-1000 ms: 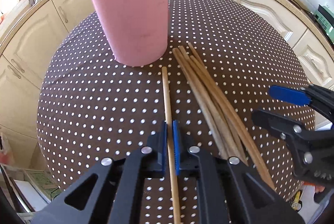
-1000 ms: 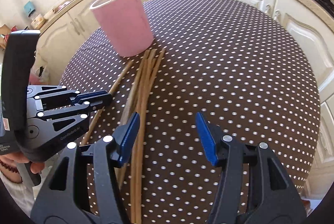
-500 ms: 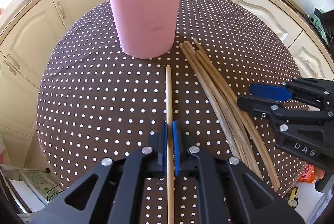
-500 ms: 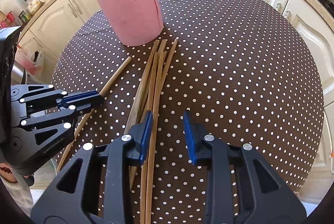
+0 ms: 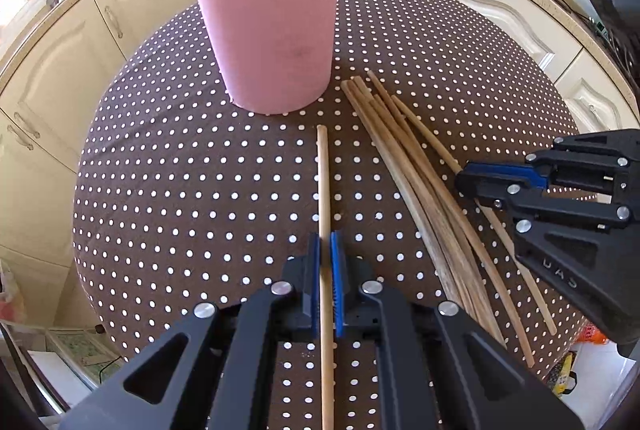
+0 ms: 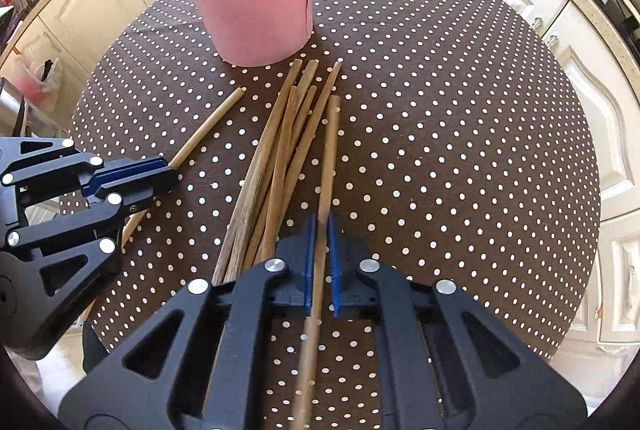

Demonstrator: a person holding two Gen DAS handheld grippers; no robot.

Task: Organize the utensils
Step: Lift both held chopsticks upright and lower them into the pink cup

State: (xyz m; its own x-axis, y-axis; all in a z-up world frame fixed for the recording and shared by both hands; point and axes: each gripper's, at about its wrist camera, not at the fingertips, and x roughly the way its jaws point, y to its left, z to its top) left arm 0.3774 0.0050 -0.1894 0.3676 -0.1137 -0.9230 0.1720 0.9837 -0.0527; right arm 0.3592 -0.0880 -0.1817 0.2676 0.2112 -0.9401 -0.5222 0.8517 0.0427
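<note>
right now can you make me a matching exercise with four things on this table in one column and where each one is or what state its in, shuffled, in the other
Things
1. pink cup
2. lone chopstick
3. loose bundle of chopsticks
4. rightmost chopstick

Places or states
A. clamped in the right gripper, at the bundle's right edge
B. lying free on the dotted tablecloth, in neither gripper
C. clamped in the left gripper, apart from the bundle
D. standing upright with chopsticks already inside

Pairs: 1-D, 2-C, 3-B, 4-A
</note>
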